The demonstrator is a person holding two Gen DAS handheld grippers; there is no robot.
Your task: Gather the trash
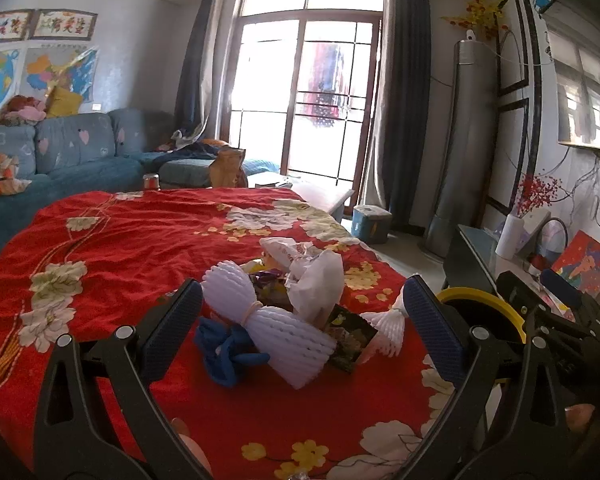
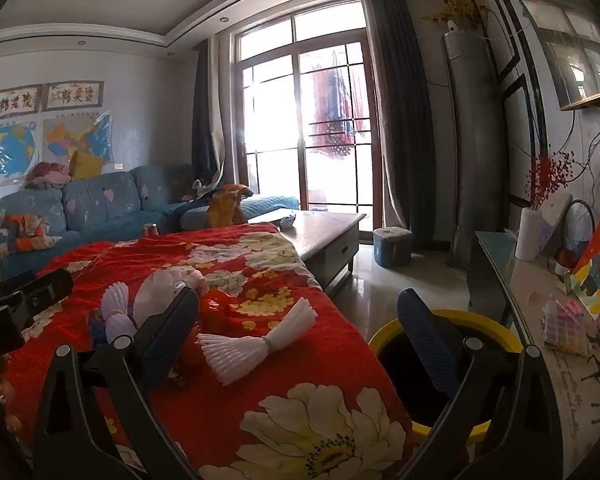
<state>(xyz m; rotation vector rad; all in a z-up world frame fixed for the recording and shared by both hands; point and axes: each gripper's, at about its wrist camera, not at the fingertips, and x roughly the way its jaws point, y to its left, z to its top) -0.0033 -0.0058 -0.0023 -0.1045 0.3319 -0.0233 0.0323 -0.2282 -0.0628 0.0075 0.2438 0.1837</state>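
A pile of trash lies on the red flowered cloth (image 1: 140, 248): a white foam net (image 1: 276, 332), a blue glove (image 1: 224, 350), a dark wrapper (image 1: 350, 342), crumpled white bags (image 1: 312, 276) and a second foam net (image 1: 386, 326). My left gripper (image 1: 302, 320) is open, its fingers either side of the pile. My right gripper (image 2: 300, 336) is open and empty, above the second foam net (image 2: 256, 344) and the table's right edge. A yellow-rimmed bin (image 2: 448, 364) stands on the floor under its right finger; it also shows in the left wrist view (image 1: 488, 312).
A blue sofa (image 1: 80, 152) runs along the back left. A low coffee table (image 2: 324, 232) and a blue stool (image 2: 392, 246) stand beyond the cloth. A glass side table (image 2: 540, 320) with a vase and pictures is on the right.
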